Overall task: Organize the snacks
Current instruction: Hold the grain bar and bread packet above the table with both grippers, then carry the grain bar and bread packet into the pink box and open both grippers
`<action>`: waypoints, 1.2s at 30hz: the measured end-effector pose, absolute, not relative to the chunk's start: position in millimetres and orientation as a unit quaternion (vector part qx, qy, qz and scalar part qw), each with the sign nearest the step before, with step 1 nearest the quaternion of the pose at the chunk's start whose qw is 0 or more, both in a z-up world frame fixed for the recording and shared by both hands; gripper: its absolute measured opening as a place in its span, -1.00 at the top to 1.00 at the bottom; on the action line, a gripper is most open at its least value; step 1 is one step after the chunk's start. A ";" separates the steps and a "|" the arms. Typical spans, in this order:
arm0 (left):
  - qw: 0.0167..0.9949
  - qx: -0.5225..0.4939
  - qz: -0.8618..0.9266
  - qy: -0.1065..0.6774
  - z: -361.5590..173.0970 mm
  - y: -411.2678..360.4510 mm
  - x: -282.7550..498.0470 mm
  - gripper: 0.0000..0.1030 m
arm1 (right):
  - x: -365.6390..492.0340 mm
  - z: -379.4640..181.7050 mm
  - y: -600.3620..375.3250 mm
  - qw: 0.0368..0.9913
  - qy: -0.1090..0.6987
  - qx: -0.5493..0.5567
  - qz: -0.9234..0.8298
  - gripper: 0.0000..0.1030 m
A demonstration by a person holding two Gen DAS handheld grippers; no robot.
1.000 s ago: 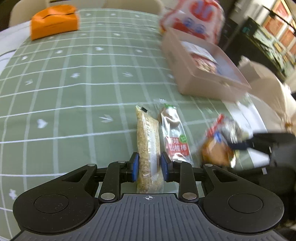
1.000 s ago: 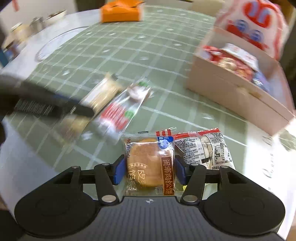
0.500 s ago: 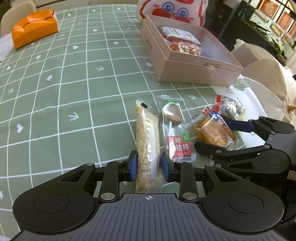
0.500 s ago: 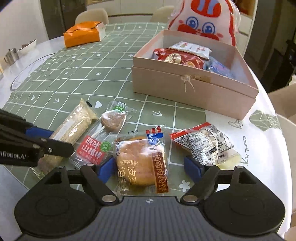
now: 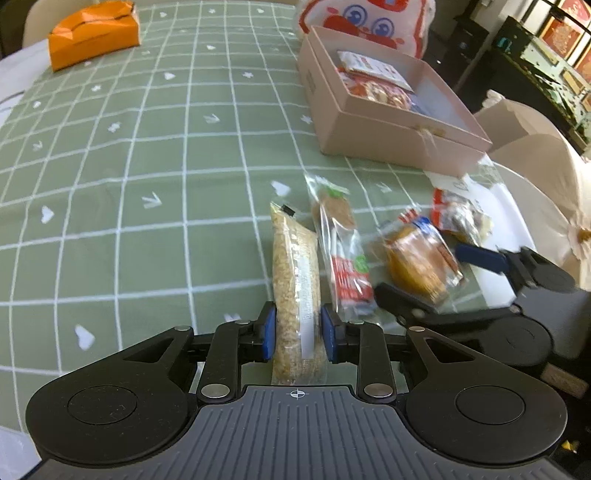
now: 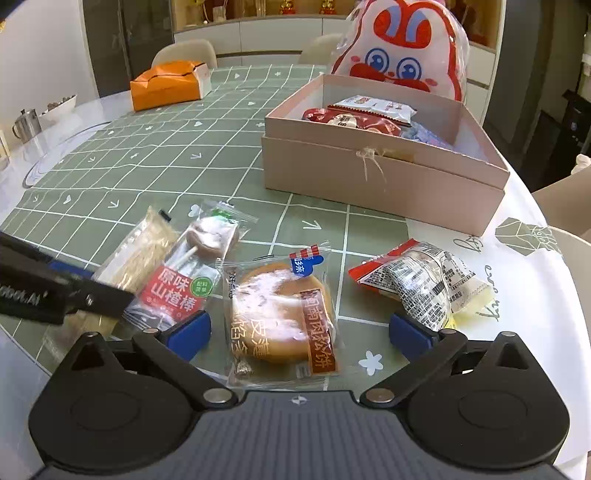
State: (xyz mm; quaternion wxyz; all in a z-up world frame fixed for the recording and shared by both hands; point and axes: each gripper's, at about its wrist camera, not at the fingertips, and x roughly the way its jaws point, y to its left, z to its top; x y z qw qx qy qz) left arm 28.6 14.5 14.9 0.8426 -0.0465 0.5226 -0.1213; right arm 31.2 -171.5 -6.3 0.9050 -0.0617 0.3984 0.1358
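Note:
My left gripper (image 5: 297, 334) is shut on a long grain bar packet (image 5: 295, 273), which also shows in the right wrist view (image 6: 136, 254). A hawthorn lollipop packet (image 5: 341, 251) (image 6: 188, 273) lies beside it. My right gripper (image 6: 300, 326) is open around a round pastry packet (image 6: 284, 314) (image 5: 417, 258) that lies on the table. A silver and red snack packet (image 6: 424, 277) (image 5: 458, 216) lies to its right. The pink box (image 6: 380, 173) (image 5: 388, 136) stands behind with several snacks inside.
A rabbit-face snack bag (image 6: 402, 55) stands behind the box. An orange box (image 6: 166, 86) (image 5: 92, 33) sits at the far side of the green checked tablecloth (image 5: 147, 147). A metal cup (image 6: 24, 123) stands far left. The table edge runs close on the right.
The right gripper's jaws have opened wider around the pastry packet. The left gripper stays shut on the grain bar, and its view has shifted a little.

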 end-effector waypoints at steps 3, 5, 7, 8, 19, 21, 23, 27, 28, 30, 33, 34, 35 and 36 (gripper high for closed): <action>0.840 -0.035 -0.132 0.525 15.4 9.2 20.4 0.42 | 35.6 -4.4 -172.0 0.899 0.406 -0.068 0.149 -1.00; 0.840 -0.029 -0.135 0.524 15.3 6.3 15.2 0.42 | 38.9 -3.7 -172.6 0.895 0.410 -0.073 0.159 -1.00; 0.840 -0.034 -0.135 0.525 15.2 6.4 10.9 0.42 | 40.4 -3.2 -172.4 0.893 0.413 -0.077 0.164 -0.98; 0.840 -0.038 -0.133 0.525 15.0 7.0 9.3 0.42 | 40.1 -3.1 -172.0 0.893 0.412 -0.078 0.165 -0.96; 0.842 -0.064 -0.120 0.522 14.1 14.6 -1.4 0.42 | 43.9 7.6 -170.2 0.894 0.404 -0.082 0.176 -0.07; 0.844 -0.066 -0.117 0.520 14.0 14.3 -2.5 0.42 | 43.1 7.4 -171.2 0.894 0.405 -0.079 0.177 -0.07; 0.844 -0.068 -0.112 0.520 14.1 13.6 -3.4 0.42 | 40.8 7.6 -171.6 0.892 0.406 -0.080 0.180 -0.07; 0.842 -0.072 -0.111 0.523 14.9 13.7 -5.2 0.42 | 31.5 8.8 -170.0 0.884 0.414 -0.095 0.197 -0.08; 0.842 -0.072 -0.111 0.523 15.1 13.7 -6.3 0.42 | 28.9 9.3 -170.3 0.881 0.416 -0.099 0.200 -0.08; 0.842 -0.074 -0.113 0.523 16.3 13.4 -8.1 0.42 | 24.2 10.6 -173.3 0.878 0.421 -0.103 0.205 -0.08; 0.843 -0.075 -0.117 0.519 18.2 10.7 -11.5 0.42 | 15.7 11.3 -181.1 0.876 0.424 -0.105 0.203 -0.08; 0.843 -0.075 -0.119 0.519 18.7 8.9 -12.2 0.42 | 13.1 11.7 -183.5 0.876 0.425 -0.107 0.201 -0.08; 0.844 -0.073 -0.121 0.517 19.3 6.7 -13.0 0.42 | 11.0 12.3 -186.0 0.876 0.426 -0.107 0.199 -0.08; 0.845 -0.072 -0.123 0.516 20.1 4.6 -13.9 0.42 | 8.5 13.0 -189.0 0.876 0.427 -0.106 0.197 -0.08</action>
